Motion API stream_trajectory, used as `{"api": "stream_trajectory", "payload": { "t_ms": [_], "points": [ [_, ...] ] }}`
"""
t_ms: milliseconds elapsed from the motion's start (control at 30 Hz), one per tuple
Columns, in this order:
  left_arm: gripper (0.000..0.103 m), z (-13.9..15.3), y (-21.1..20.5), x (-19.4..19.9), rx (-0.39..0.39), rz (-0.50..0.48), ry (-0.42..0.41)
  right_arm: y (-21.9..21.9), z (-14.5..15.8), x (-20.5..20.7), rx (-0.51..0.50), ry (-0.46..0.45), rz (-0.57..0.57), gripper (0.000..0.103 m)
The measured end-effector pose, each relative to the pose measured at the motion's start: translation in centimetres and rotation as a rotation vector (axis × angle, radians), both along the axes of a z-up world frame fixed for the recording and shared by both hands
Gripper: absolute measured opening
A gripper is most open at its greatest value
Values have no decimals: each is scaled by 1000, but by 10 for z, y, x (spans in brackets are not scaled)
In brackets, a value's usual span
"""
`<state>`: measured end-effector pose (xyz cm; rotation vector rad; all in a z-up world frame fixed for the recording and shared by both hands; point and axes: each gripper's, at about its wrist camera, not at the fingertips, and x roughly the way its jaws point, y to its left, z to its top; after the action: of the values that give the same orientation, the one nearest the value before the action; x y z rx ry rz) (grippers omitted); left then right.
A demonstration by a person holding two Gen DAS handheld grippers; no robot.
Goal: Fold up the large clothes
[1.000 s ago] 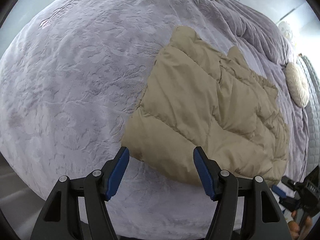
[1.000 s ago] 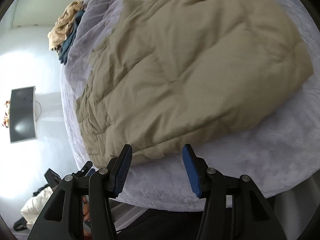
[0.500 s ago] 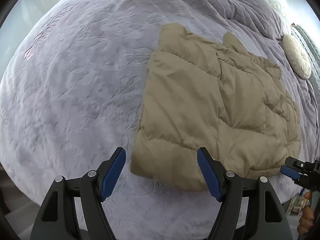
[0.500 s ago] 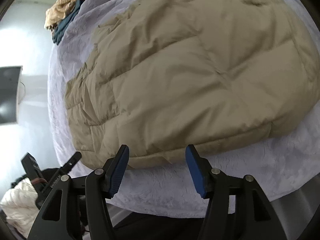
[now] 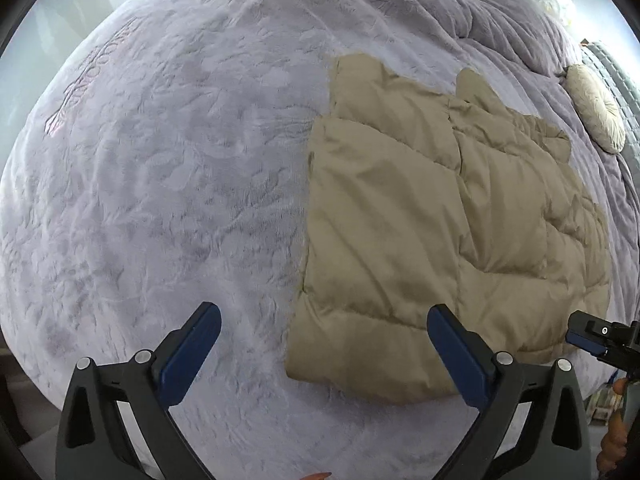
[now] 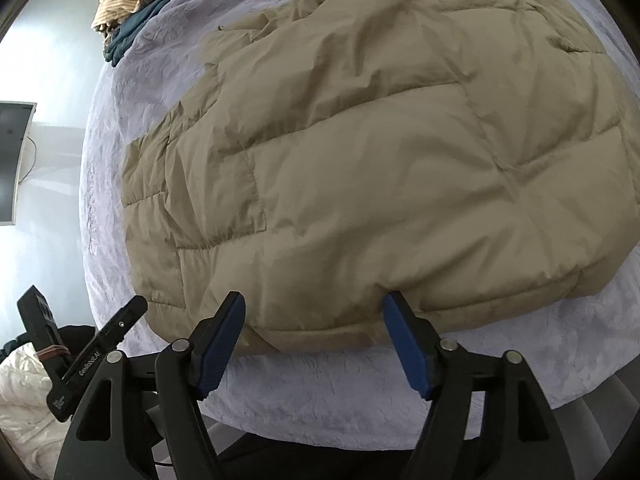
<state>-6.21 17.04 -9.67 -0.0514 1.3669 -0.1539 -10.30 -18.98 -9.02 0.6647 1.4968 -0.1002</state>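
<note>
A tan quilted puffer jacket (image 5: 432, 216) lies flat on a lilac bedspread (image 5: 180, 160). It also fills the right wrist view (image 6: 380, 160). My left gripper (image 5: 324, 340) is open, its jaws straddling the jacket's near left corner from just above. My right gripper (image 6: 314, 332) is open at the jacket's near hem, with the hem edge between its jaws. The right gripper's tip shows in the left wrist view (image 5: 592, 336) at the jacket's near right corner. The left gripper shows in the right wrist view (image 6: 92, 356).
A round cream cushion (image 5: 596, 116) lies at the bed's far right. A heap of yellow and teal clothes (image 6: 132, 4) sits at the far end. A dark screen (image 6: 12, 160) hangs on the wall. White bedding (image 6: 20, 408) lies beside the bed.
Both grippers have moved closer to the jacket's near hem. The right gripper's jaws now reach the hem edge. The jacket has not moved.
</note>
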Motion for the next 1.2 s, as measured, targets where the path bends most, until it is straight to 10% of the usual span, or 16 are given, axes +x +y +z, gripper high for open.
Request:
{"api": "stream_trajectory", "payload": {
  "t_ms": [467,833,1200],
  "points": [
    [103,-18,24,22,-99,33,28,12,3,-8,-96,-13,21,89],
    [103,-69,26,88,-462,-77,140,18,-1,-14,-94,60,68,89],
    [99,-101,-26,99,-486,-258,222,10,16,-8,-122,23,50,89]
  ]
}}
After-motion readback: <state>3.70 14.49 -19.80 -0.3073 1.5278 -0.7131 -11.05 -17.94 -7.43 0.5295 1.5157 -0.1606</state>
